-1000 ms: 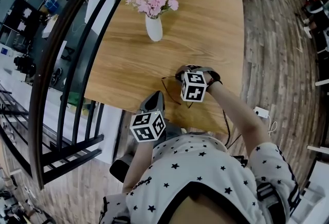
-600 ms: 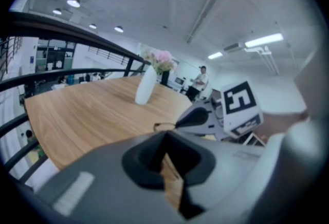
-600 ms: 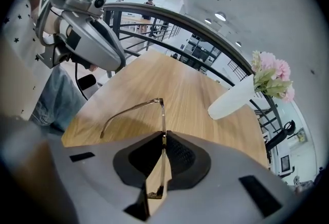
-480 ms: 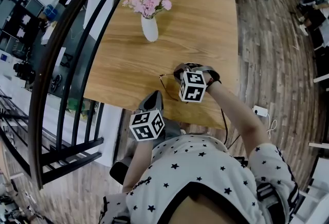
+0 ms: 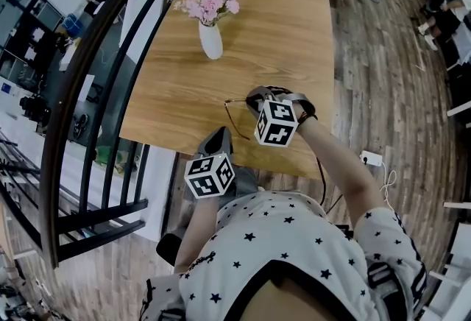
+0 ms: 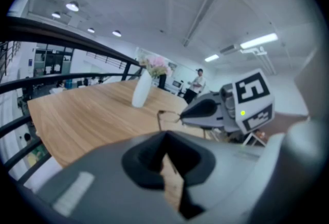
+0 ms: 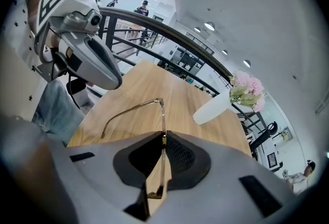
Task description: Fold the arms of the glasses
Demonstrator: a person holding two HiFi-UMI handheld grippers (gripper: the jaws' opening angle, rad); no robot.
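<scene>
Thin gold wire glasses [image 7: 160, 115] are pinched at the frame by my right gripper [image 7: 163, 140], which is shut on them. One arm [image 7: 126, 113] sticks out open to the left, over the wooden table [image 5: 280, 25]. In the head view the glasses [image 5: 230, 110] hang just above the table's near edge, at the tip of the right gripper [image 5: 255, 100]. My left gripper [image 5: 218, 141] hovers at that near edge, a short way from the glasses, shut with nothing in it. From the left gripper view [image 6: 165, 138] the glasses [image 6: 165, 116] show ahead, at the right gripper's tip [image 6: 184, 114].
A white vase of pink flowers [image 5: 210, 36] stands on the far left part of the table. A dark metal railing [image 5: 110, 69] runs along the table's left side. Wood floor [image 5: 390, 76] lies to the right, with a white power strip [image 5: 369, 158] on it.
The right gripper with the glasses has edged slightly farther over the table. The left gripper has barely moved. Both grips are unchanged.
</scene>
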